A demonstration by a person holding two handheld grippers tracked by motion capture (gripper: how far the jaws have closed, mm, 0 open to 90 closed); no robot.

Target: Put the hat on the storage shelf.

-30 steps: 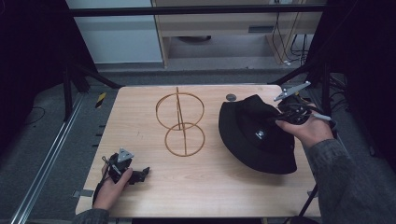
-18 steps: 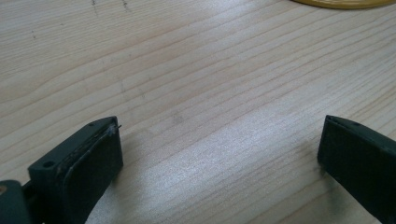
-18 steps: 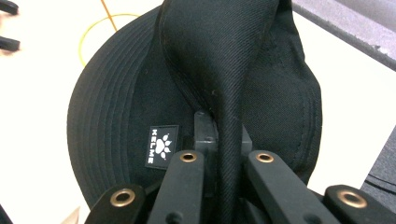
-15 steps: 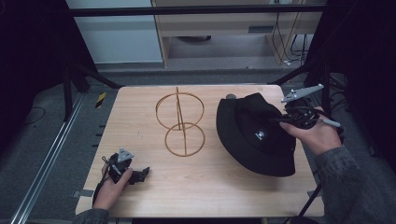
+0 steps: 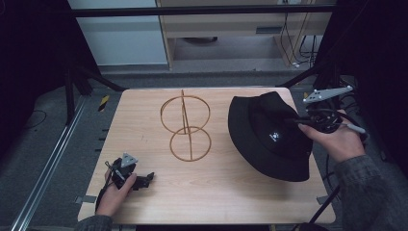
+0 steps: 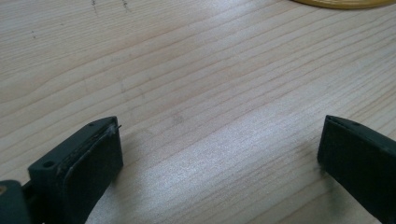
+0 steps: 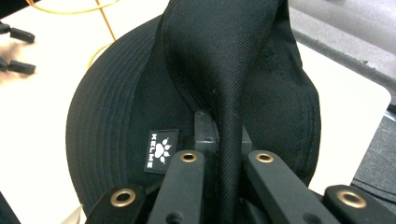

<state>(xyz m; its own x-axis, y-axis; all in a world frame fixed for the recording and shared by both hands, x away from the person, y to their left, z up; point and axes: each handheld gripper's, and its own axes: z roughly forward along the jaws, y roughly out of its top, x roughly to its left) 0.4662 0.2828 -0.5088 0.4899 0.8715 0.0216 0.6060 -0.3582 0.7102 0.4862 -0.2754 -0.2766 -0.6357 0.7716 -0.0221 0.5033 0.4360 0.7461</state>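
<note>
- High view: a black hat (image 5: 269, 134) lies on the right part of the table (image 5: 144, 125), its brim spread toward the near edge. The right gripper (image 5: 300, 122) comes in from the right edge, held in a hand (image 5: 334, 139), and bites the hat's right side, pulling the cloth up into a ridge there.
- High view: a wire stand (image 5: 185, 127) of two rings on a post stands near the table's middle, just left of the hat and apart from it. The left gripper (image 5: 144, 179) rests on the near left corner in the other hand (image 5: 113, 195), well apart from hat and stand.
- Left gripper view: the jaws stand wide apart over bare wood, nothing between them. A yellow arc of the stand (image 6: 341, 3) shows at the top edge.
- Right gripper view: the jaws are clamped on a fold of the hat (image 7: 219, 70), which rises between them. A white paw label (image 7: 161, 150) sits on the crown beside the left jaw. The stand (image 7: 105, 21) and the left gripper (image 7: 16, 51) show far off at top left.
</note>
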